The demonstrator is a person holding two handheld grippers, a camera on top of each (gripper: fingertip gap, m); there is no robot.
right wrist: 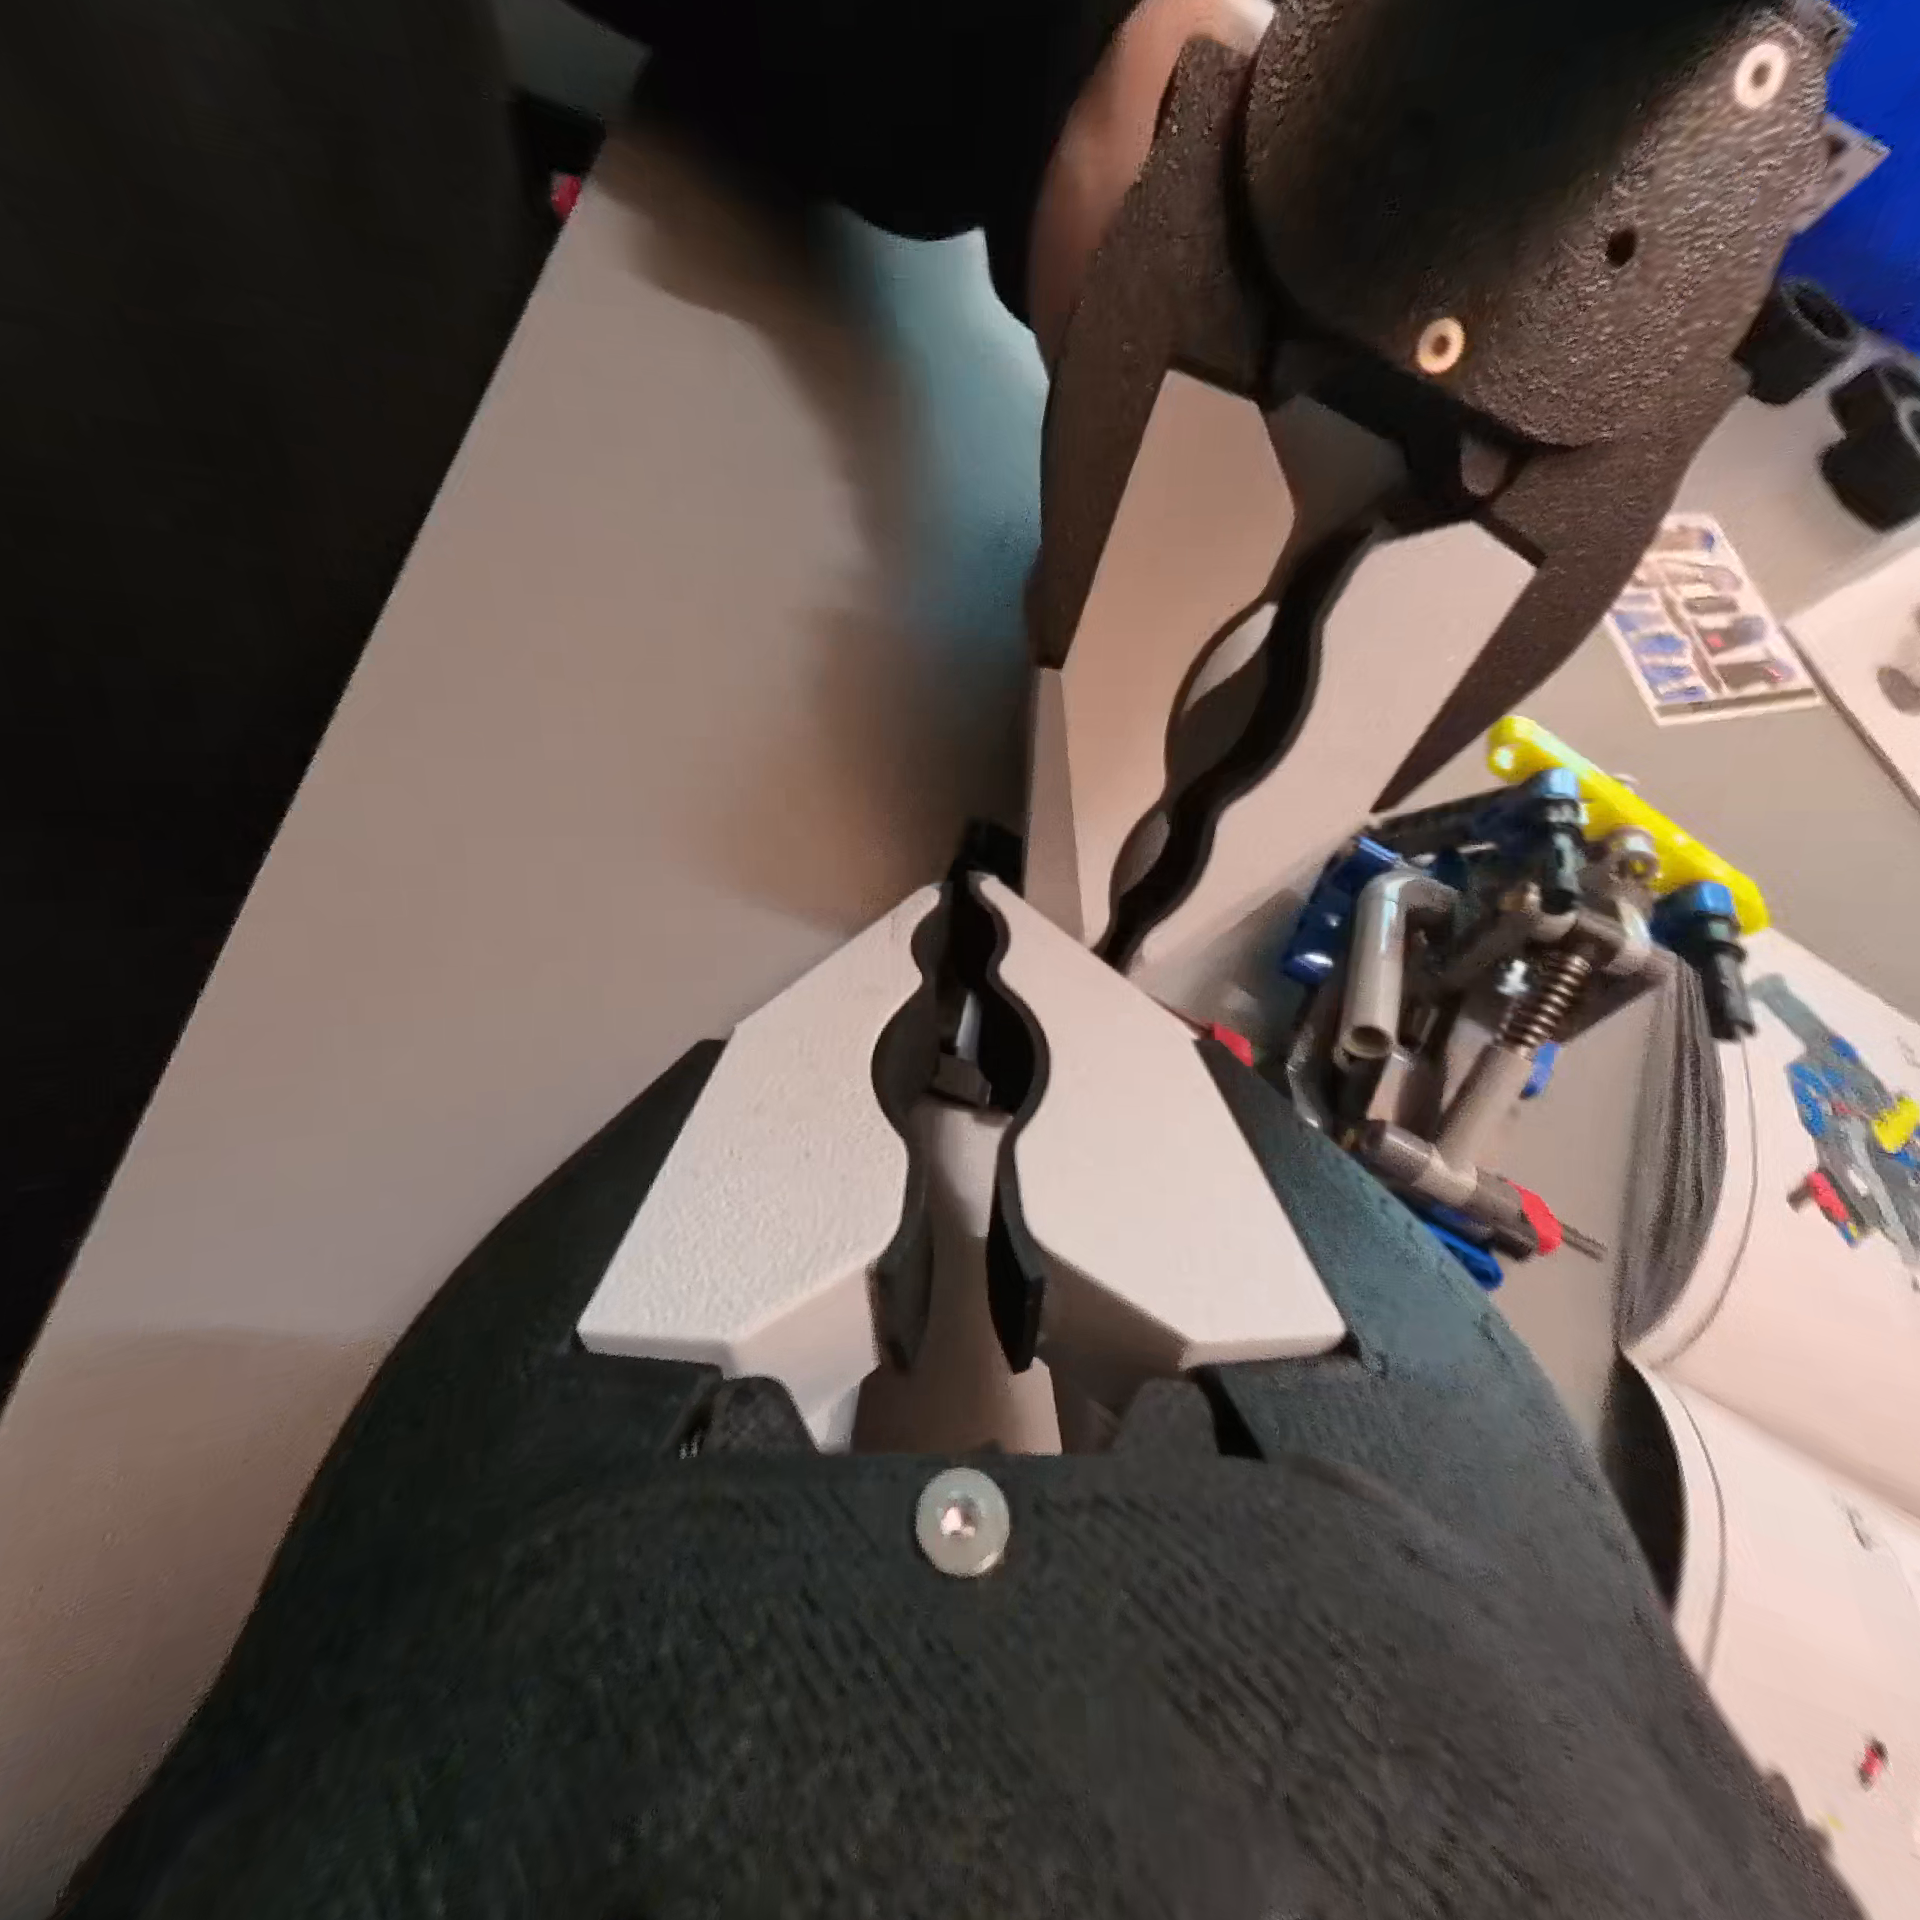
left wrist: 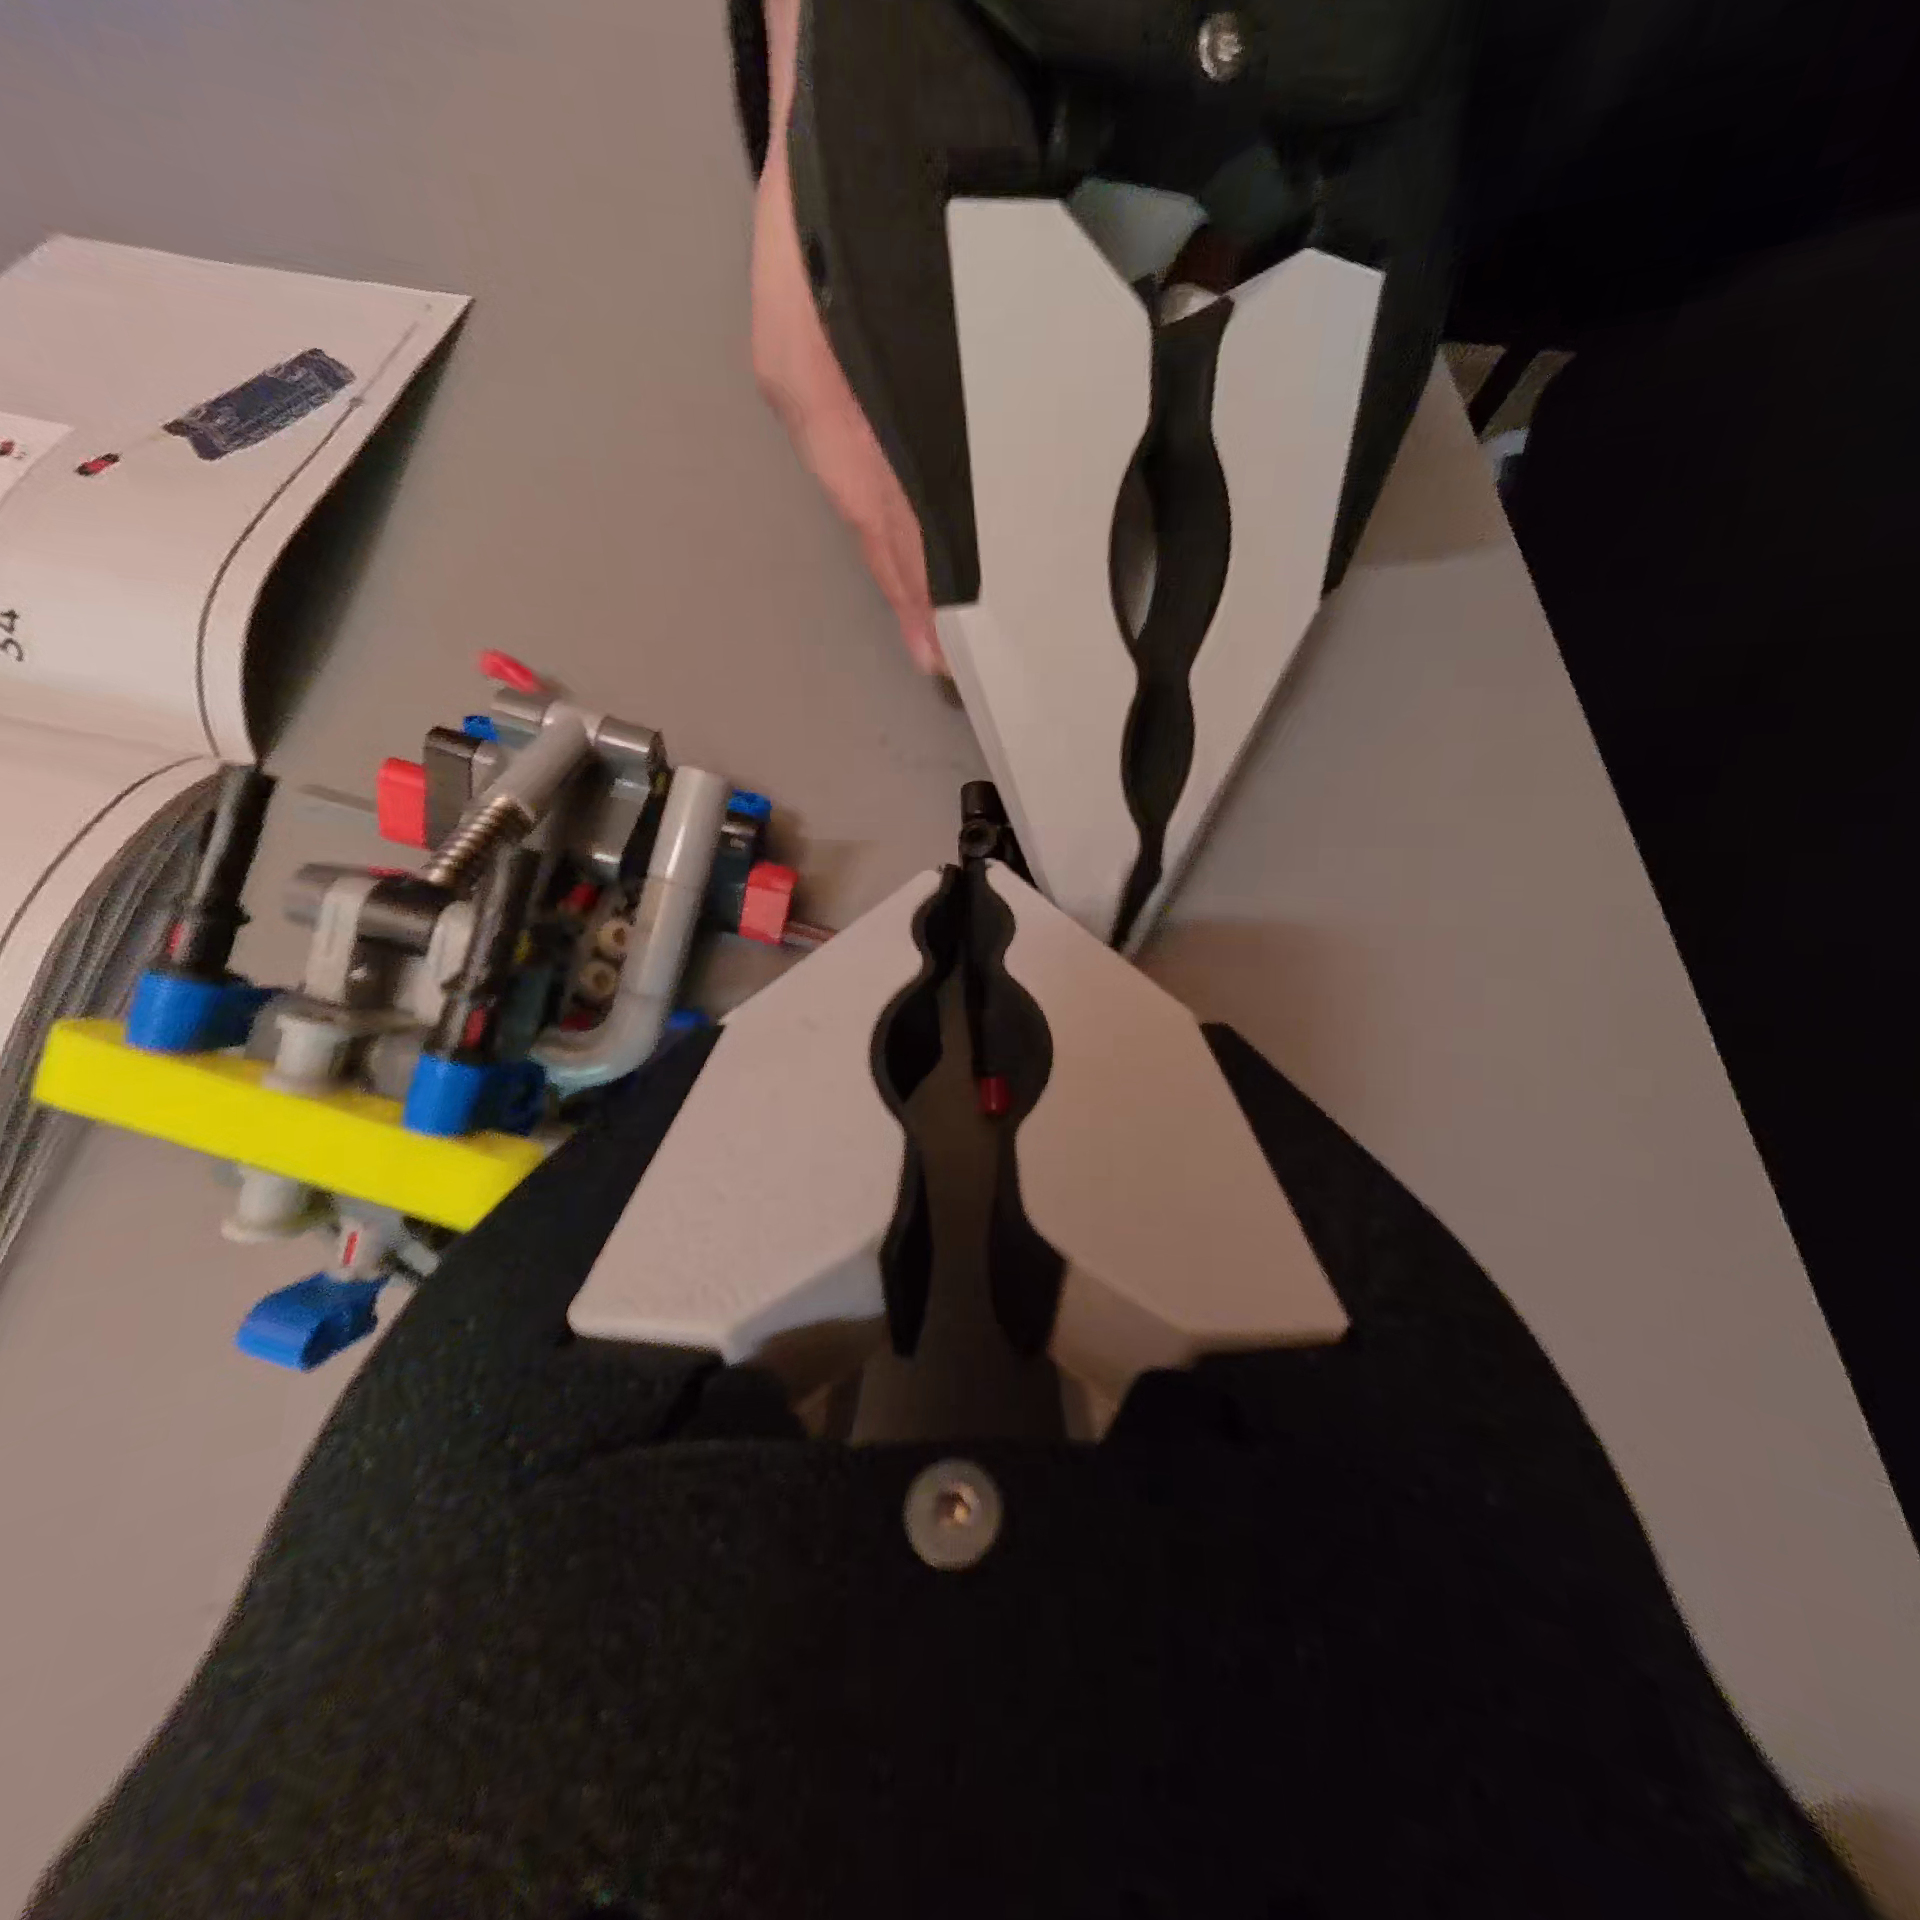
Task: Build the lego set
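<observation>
My left gripper (left wrist: 971, 883) is shut on a thin black axle (left wrist: 975, 987) with a red end, lying along the jaws. A small black connector (left wrist: 982, 823) sticks out past the tips. My right gripper (right wrist: 971, 883) is shut on a small black part (right wrist: 958, 1081), whose end (right wrist: 987, 844) pokes out past the tips. The two grippers meet tip to tip above the pale table (left wrist: 623, 416). The right gripper also shows in the left wrist view (left wrist: 1127, 914), and the left gripper in the right wrist view (right wrist: 1117, 940). I cannot tell if the two parts touch.
A toy brick model (left wrist: 468, 935) with a yellow beam (left wrist: 260, 1127) lies beside an open booklet (left wrist: 156, 520); it also shows in the right wrist view (right wrist: 1507, 987). A hand (left wrist: 831, 416) holds the right gripper. A sticker sheet (right wrist: 1704, 623) and black tyres (right wrist: 1870, 436) lie farther off. The table edge (right wrist: 312, 779) is close. The grippers are tip to tip, or close to it.
</observation>
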